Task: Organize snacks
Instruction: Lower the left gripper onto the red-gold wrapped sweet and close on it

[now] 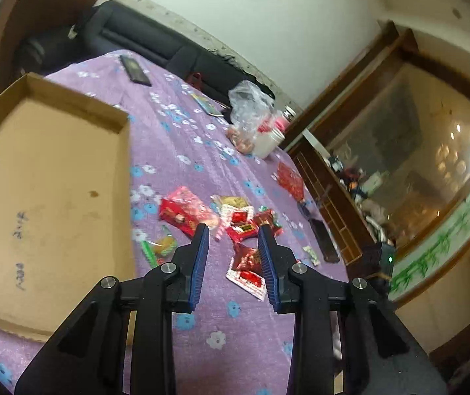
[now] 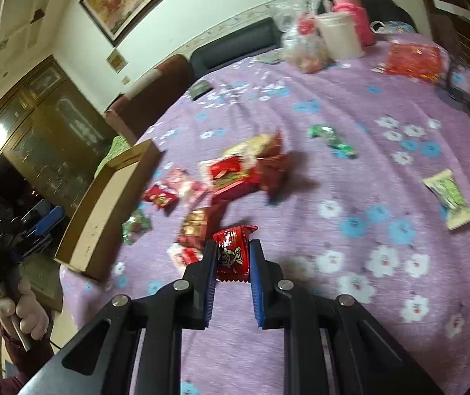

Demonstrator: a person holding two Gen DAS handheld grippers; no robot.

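Since the cardboard box (image 1: 47, 177) has nothing inside it, the tidying has only just begun. You can see its bare brown floor with a few pen marks and a small spot. It sits on the purple flowered cloth (image 1: 202, 151), on the left side of the bed or table.

Most of the snacks lie in a loose pile (image 1: 221, 223) on the cloth, just right of the box. They are little shiny packets, mostly red, with some pink and yellow ones. A few green ones lie apart, like the pale green packet (image 2: 450, 199) far out on the right and the green candies (image 2: 332, 140) beyond the pile.

One snack is picked up. The right gripper (image 2: 233, 258) is closed on a red packet (image 2: 231, 251), which has a cartoon face on it. The packet stands up between the two blue pads, with its crinkly top edge poking out. It looks light and squashy, so it may slip or bend.

The left gripper (image 1: 233, 250) holds nothing. Its jaws stand a little apart, above the near side of the pile, and no packet is between them.

I think almost all the work is left. Every packet on the cloth needs to go into the box, probably starting with the red one.
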